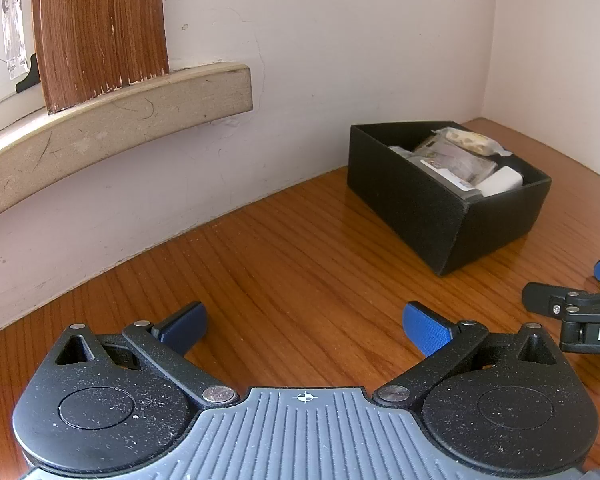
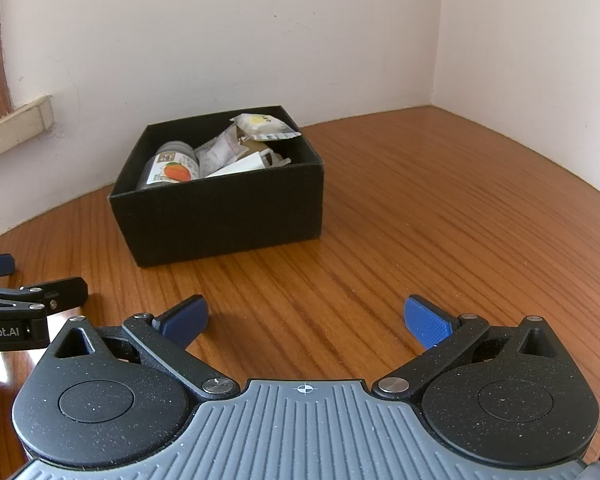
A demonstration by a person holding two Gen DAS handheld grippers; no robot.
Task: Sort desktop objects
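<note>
A: Where is the black box (image 2: 220, 216) being seen in relation to the right tool (image 2: 306, 320)?

B: It is being shown ahead of that tool and a little to its left, standing on the wooden surface (image 2: 420, 220), well apart from the blue pads (image 2: 426, 324). Nothing is being held between them; the jaws are being kept wide apart over bare wood.

A: And the left tool (image 1: 304, 326)?

B: It is likewise being held spread open and empty, close above the surface (image 1: 280, 260). From its camera the box (image 1: 440, 216) is being seen ahead and to the right, near the corner where the two walls meet. Part of the right tool (image 1: 572, 308) is being caught at the right edge, between this tool and the box.

A: What is being kept in the box?

B: It is being filled nearly to the rim. A small bottle with an orange fruit label (image 2: 172, 166) is being seen lying at the left side, a sealed snack packet (image 2: 266, 126) is being rested on top toward the back, and crumpled clear wrappers (image 2: 220, 152) and a white flat piece (image 2: 240, 168) are being crowded between them. What else is lying underneath cannot be told.

A: Is anything being left on the surface outside the box?

B: Only the two tools are being seen over it; a pale ledge (image 1: 112, 120) is being shown on the wall to the left.
</note>
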